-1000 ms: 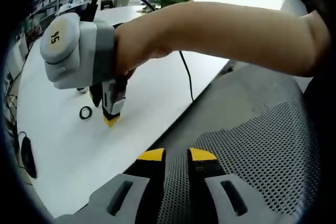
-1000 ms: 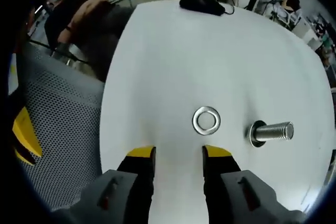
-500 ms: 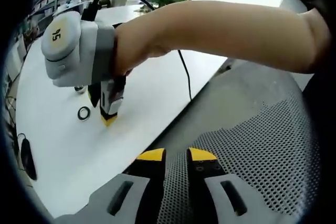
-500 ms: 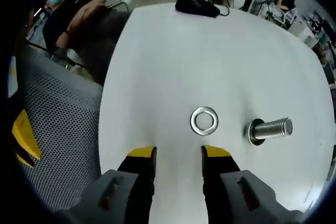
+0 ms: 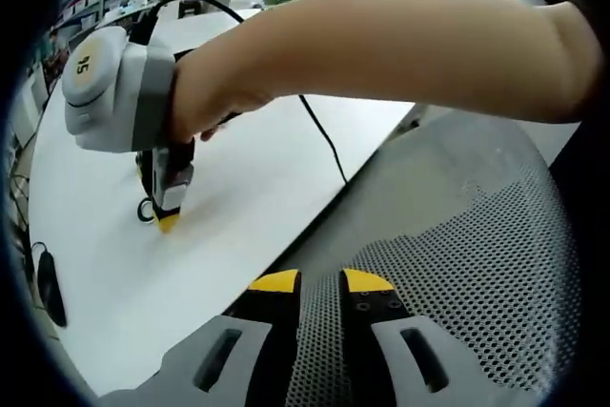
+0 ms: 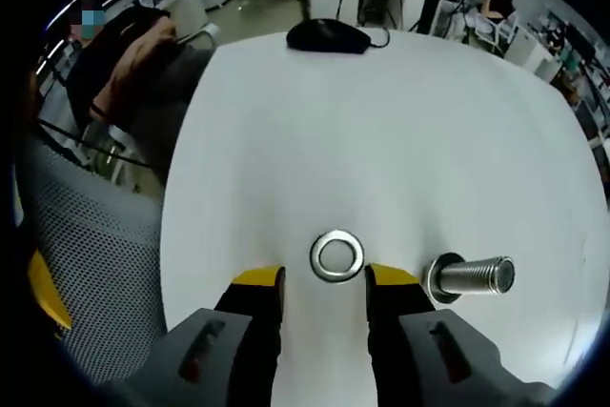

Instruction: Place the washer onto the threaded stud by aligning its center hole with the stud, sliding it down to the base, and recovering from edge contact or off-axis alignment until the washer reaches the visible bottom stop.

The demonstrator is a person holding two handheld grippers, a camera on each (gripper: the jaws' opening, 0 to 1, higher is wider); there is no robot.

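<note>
The right hand-held gripper (image 6: 324,278) is hovering low over the white surface (image 6: 410,150) with its jaws parted and nothing between them. The washer (image 6: 336,256) is lying flat just ahead of the yellow tips, centred on the gap. The threaded stud (image 6: 469,275) is standing just to the right of the right jaw, apart from the washer.

To grasp well, lower the tips until they are straddling the washer's rim, then close squarely across its outer edge so the centre hole is staying clear. The washer is thin and flat, so the tips are likely to slip unless they are bearing on the surface. Keep the washer level when lifting it toward the stud.

The left hand-held gripper (image 5: 320,281) is idling over a mesh chair seat (image 5: 477,264), its jaws appearing nearly closed and empty.

Count: one washer, one stud, two hand-held grippers, one computer mouse (image 6: 328,36).
</note>
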